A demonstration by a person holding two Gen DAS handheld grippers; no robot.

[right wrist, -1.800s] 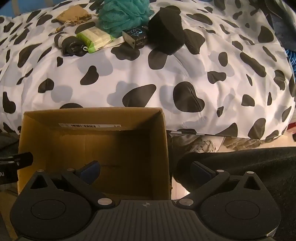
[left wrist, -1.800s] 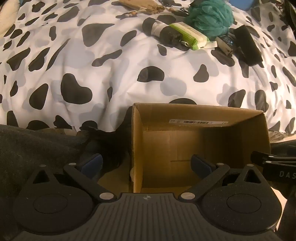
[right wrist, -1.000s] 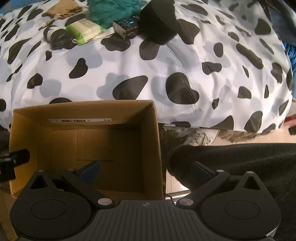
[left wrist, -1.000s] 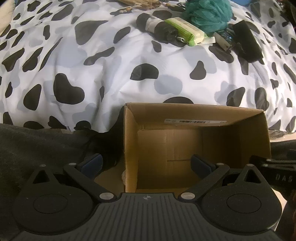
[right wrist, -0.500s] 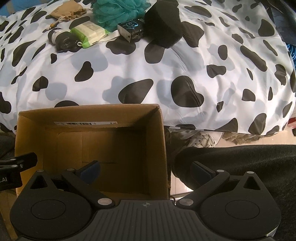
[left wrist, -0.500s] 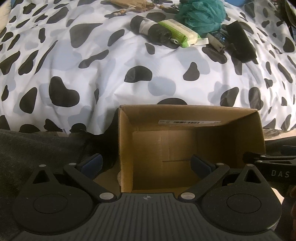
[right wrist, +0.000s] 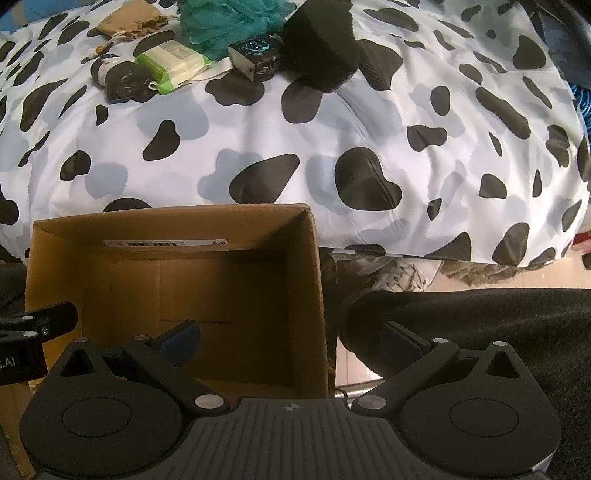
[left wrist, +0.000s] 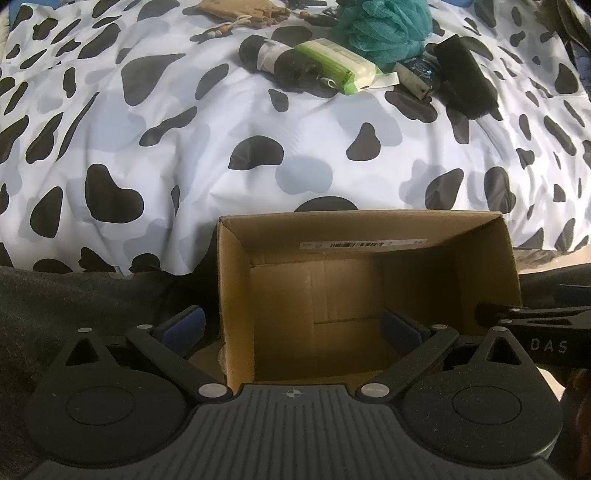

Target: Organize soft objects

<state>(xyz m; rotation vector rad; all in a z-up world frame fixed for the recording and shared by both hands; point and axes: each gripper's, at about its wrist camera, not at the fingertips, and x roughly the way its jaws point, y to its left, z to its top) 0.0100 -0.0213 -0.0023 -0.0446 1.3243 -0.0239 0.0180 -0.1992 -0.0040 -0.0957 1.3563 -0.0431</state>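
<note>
An open, empty cardboard box (left wrist: 229,280) (right wrist: 317,280) stands below the near edge of a cow-print bed (left wrist: 295,155) (right wrist: 332,140). At the bed's far side lie a teal mesh pouf (left wrist: 384,22) (right wrist: 229,18), a green-wrapped pack (left wrist: 332,64) (right wrist: 173,64), a black roll (left wrist: 280,61) (right wrist: 122,79), a black sponge (left wrist: 465,85) (right wrist: 321,44), a small dark box (left wrist: 415,75) (right wrist: 256,55) and a tan pouch (left wrist: 236,13) (right wrist: 129,18). My left gripper (left wrist: 291,326) is open, straddling the box's left wall. My right gripper (right wrist: 291,338) is open, straddling its right wall. Both are empty.
Dark grey fabric (left wrist: 74,295) (right wrist: 480,314) lies on both sides of the box. The right gripper's finger (left wrist: 528,314) shows at the left wrist view's right edge; the left gripper's finger (right wrist: 37,321) shows at the right wrist view's left edge.
Both views have shifted slightly over the box and bed. The grippers stay open and empty; no object has moved.
</note>
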